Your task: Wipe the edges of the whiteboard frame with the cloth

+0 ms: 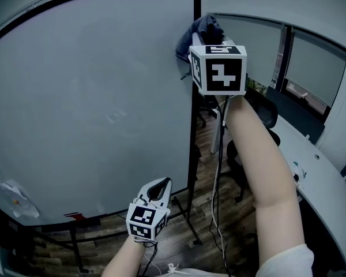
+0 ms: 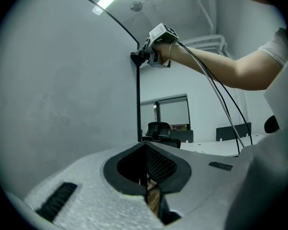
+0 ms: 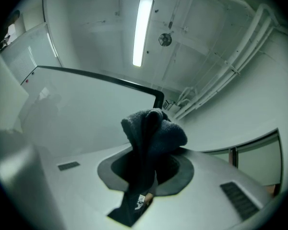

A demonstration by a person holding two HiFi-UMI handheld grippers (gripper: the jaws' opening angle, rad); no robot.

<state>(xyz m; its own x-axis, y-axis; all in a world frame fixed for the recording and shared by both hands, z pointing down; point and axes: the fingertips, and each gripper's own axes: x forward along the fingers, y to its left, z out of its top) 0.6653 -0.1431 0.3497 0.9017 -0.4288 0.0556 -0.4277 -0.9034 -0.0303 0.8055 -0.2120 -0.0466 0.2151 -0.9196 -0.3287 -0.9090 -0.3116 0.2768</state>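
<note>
Cloth [image 1: 197,32] was bunched against the right edge of the whiteboard frame [image 1: 194,108], close to its top corner. The right gripper [image 3: 148,169] clamped it firmly between its jaws. Near the frame's lower right corner, the left gripper [image 1: 157,190] hung with its jaws pressed together and nothing between them.

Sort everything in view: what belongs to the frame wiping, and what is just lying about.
Job:
dark cloth, clamped in the right tool
whiteboard frame

Lying about:
office chair
desk
crumpled paper at the board's lower left
left tool, shut, idle
</note>
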